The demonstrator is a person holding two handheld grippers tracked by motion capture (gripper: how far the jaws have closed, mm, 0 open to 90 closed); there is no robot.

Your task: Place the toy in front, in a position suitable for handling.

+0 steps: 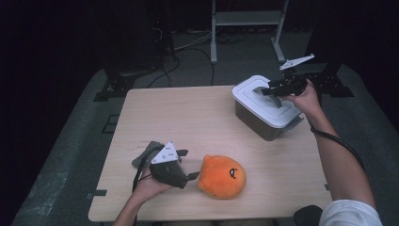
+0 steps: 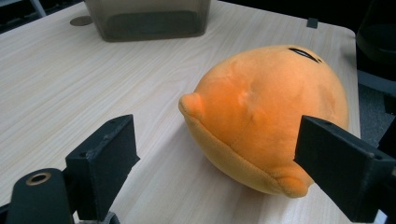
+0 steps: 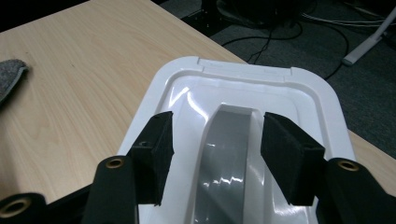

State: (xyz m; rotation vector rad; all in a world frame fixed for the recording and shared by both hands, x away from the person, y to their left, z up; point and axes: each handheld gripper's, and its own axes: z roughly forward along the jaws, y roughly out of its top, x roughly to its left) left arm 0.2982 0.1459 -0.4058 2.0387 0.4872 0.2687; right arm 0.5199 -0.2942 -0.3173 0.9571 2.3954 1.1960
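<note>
Light wood table (image 1: 188,122), rounded corners, black tape tabs at its near edge – dark grey cloth (image 1: 143,154) lying flat near the front left, also at the left edge of the right gripper view (image 3: 10,77). Grey carpet floor (image 1: 75,155) around the table. White metal stand (image 1: 244,21) behind the far edge, black cables (image 1: 188,49) looping on the floor near it – dark equipment base at back left, details too dark to tell

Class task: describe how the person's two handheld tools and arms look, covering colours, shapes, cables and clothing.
Each tool has two blocky black jaws. The left tool carries a grey three-cornered plate with dark dots and trails a black cable. The right tool bears a similar plate, and its black cable runs along the forearm. A white short sleeve covers the right upper arm.
</note>
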